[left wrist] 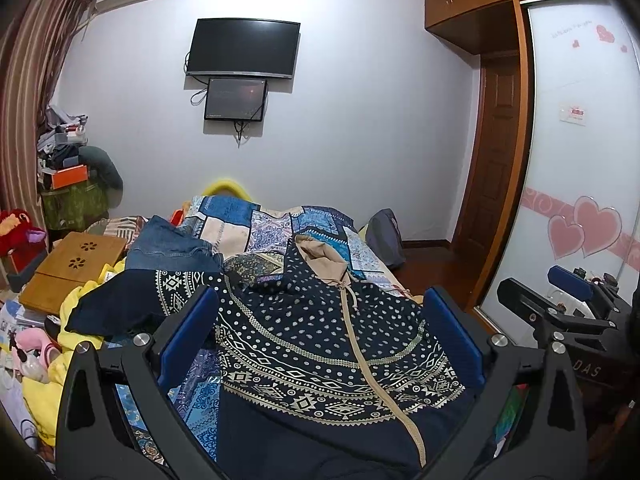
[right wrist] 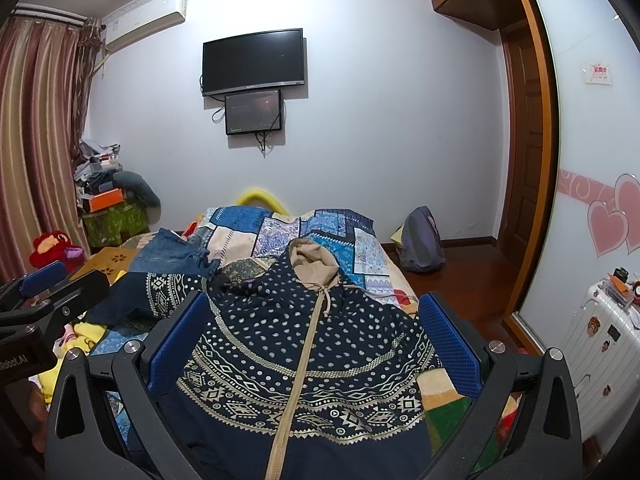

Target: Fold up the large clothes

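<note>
Suitcase (right wrist: 596,344), white and stickered, shows only at the right edge of the right wrist view; the left wrist view alone shows pink slippers (left wrist: 34,350) at lower left. One navy patterned hoodie (left wrist: 332,344) lies spread front-up on the bed (left wrist: 280,224), filling the lower centre of both views, hood toward the top. One pair of jeans (left wrist: 168,242) lies to its upper left. Two screens hang on the wall. The left hand-held gripper (left wrist: 320,340) and the right hand-held gripper (right wrist: 316,344) each hover over the hoodie, fingers apart and holding nothing.
</note>
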